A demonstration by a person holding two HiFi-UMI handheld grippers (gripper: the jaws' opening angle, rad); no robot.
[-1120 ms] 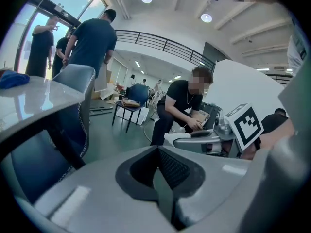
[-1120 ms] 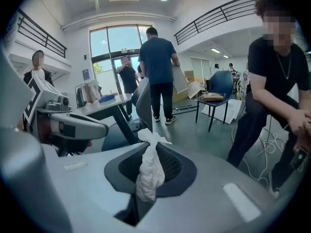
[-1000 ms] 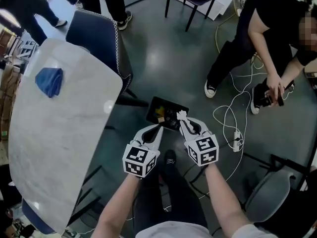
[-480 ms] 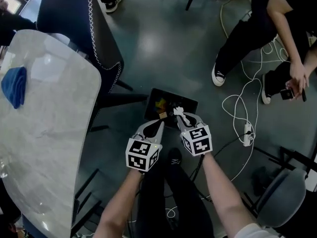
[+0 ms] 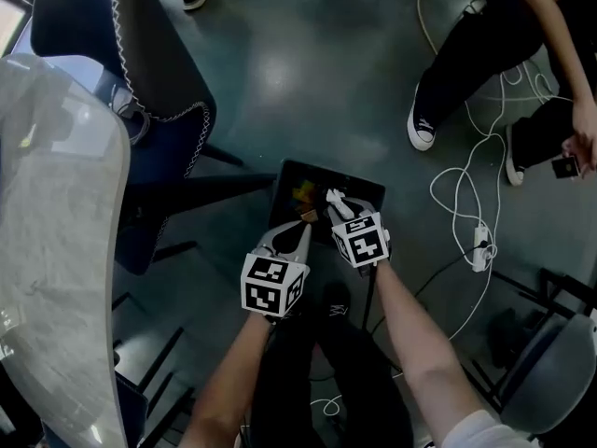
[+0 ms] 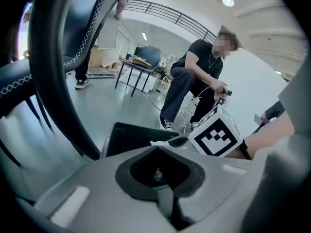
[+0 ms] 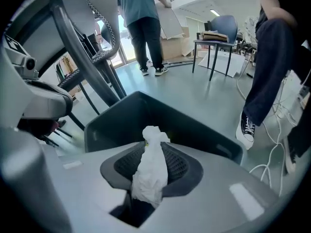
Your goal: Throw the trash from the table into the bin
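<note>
The right gripper and left gripper have drawn in to the bin, while the table has slid to the head view's left edge.
The right gripper's jaws are clamped on a crumpled white tissue, held just above the open black bin, which stands on the floor near a chair. The left gripper's jaws are pressed together at the bin's near rim.

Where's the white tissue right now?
The white tissue is pinched in the right gripper, held over the dark bin on the floor, just right of the left gripper in the head view.
</note>
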